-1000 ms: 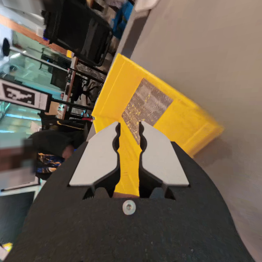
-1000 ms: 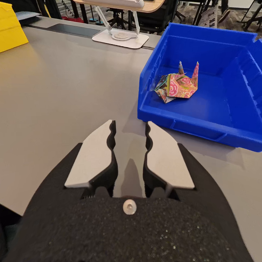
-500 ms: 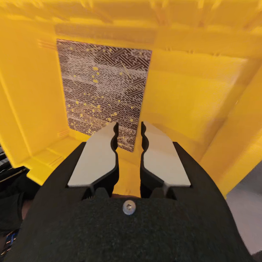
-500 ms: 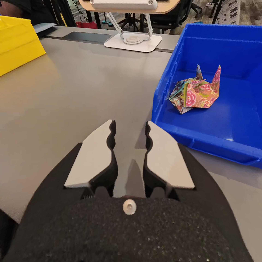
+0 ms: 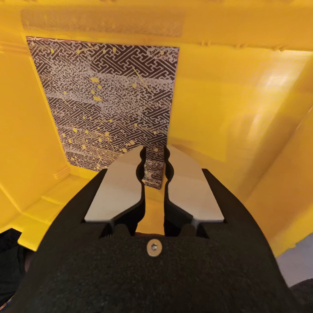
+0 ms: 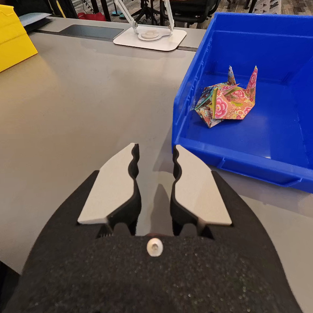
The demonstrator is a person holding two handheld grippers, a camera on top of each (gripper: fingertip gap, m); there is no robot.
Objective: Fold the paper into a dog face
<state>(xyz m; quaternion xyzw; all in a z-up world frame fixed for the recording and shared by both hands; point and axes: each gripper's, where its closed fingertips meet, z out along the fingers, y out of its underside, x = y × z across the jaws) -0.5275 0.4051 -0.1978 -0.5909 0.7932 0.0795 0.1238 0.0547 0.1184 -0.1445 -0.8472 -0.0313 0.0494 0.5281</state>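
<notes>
Left wrist view first: the left gripper (image 5: pixel 154 149) is poking down into a yellow bin (image 5: pixel 237 101), and pretty much the whole frame is yellow plastic. Lying flat on the bin floor right ahead of the fingers is the paper (image 5: pixel 106 105), a square sheet with a dark brown and silver maze-type pattern and little gold flecks. The jaws stand apart with a narrow gap, nothing pinched between them, so it's released. The near right corner of the sheet shows through that gap, and the tips sit over the sheet's near edge, but I honestly can't tell if they're touching it or just hanging above it. The rest of the sheet spreads ahead and off to the left of the fingers. The edges of the shot are a bit smeared.

Right wrist view: the right gripper (image 6: pixel 155 149) hangs over a grey table (image 6: pixel 76 110), jaws spread with a wider gap, holding nothing. Ahead and to the right sits a blue bin (image 6: pixel 237 162), its near corner just beside the right fingertip. Inside it there's a folded paper figure (image 6: pixel 228 103) in a pink floral print with two pointy bits sticking up. Far ahead is a white stand base (image 6: pixel 149 38), and the yellow bin (image 6: pixel 13 45) peeks in at far left.
</notes>
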